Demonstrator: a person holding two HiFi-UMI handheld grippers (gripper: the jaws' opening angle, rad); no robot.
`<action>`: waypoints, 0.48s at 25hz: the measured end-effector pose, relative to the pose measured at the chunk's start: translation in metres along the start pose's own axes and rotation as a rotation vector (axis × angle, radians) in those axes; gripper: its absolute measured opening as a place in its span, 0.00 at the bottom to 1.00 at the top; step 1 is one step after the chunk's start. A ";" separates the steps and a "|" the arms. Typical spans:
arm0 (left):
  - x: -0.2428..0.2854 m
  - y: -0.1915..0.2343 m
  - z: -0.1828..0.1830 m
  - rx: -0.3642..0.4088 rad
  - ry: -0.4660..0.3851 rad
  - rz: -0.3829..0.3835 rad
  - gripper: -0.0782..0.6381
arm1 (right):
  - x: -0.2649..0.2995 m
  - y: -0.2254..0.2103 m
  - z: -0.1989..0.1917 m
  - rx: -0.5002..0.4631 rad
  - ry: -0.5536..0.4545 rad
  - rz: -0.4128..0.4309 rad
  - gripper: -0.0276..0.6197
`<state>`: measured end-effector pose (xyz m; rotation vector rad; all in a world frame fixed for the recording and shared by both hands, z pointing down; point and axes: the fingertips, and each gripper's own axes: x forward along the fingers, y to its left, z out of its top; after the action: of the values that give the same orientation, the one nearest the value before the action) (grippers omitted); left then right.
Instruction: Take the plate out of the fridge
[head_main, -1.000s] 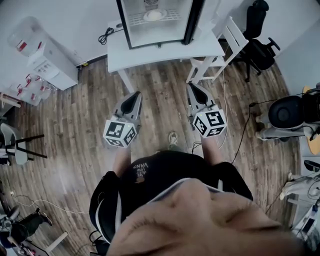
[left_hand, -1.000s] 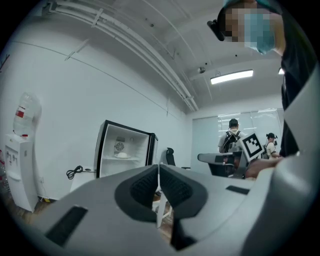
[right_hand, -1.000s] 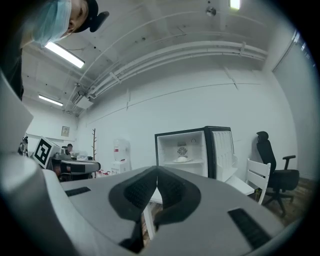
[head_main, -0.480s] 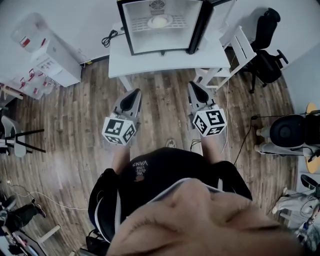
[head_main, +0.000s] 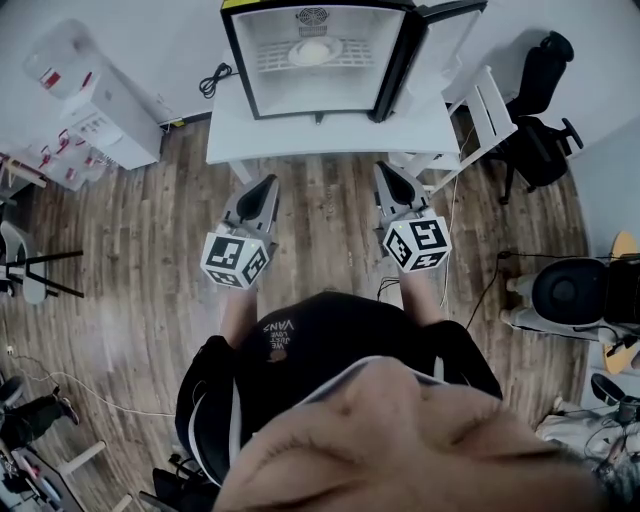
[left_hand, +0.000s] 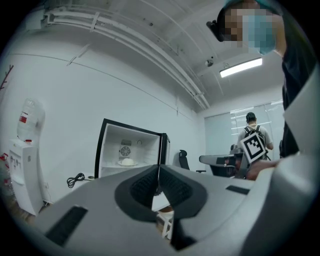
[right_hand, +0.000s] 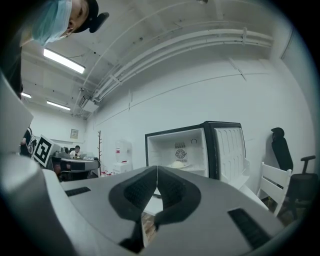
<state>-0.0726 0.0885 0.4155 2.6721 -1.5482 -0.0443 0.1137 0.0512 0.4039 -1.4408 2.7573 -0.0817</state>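
White table (head_main: 300, 130) on wood floor (head_main: 130, 250) — open fridge (head_main: 315, 55) atop.

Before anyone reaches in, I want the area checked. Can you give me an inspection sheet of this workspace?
Surface: white table, bare apart from fridge and cable.
Job's things: plate on the wire shelf inside the open fridge, door swung right.
Clutter: nothing seen.
Grippers: left tongs and right tongs shut, empty, above the floor short of the table.
Cables: coiled black cable on the table, left of the fridge.
Surroundings: water dispenser left, white chair and black office chair right, wooden floor.
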 end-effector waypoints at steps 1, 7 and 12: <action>0.004 0.000 -0.001 -0.003 0.000 0.008 0.13 | 0.002 -0.003 -0.001 -0.001 0.001 0.008 0.06; 0.023 -0.002 -0.009 -0.008 0.012 0.032 0.13 | 0.012 -0.025 -0.004 0.010 -0.001 0.029 0.06; 0.036 0.007 -0.010 -0.006 0.024 0.048 0.13 | 0.023 -0.031 -0.011 0.023 0.014 0.048 0.06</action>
<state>-0.0608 0.0544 0.4259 2.6196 -1.6011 -0.0150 0.1250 0.0149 0.4168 -1.3736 2.7905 -0.1220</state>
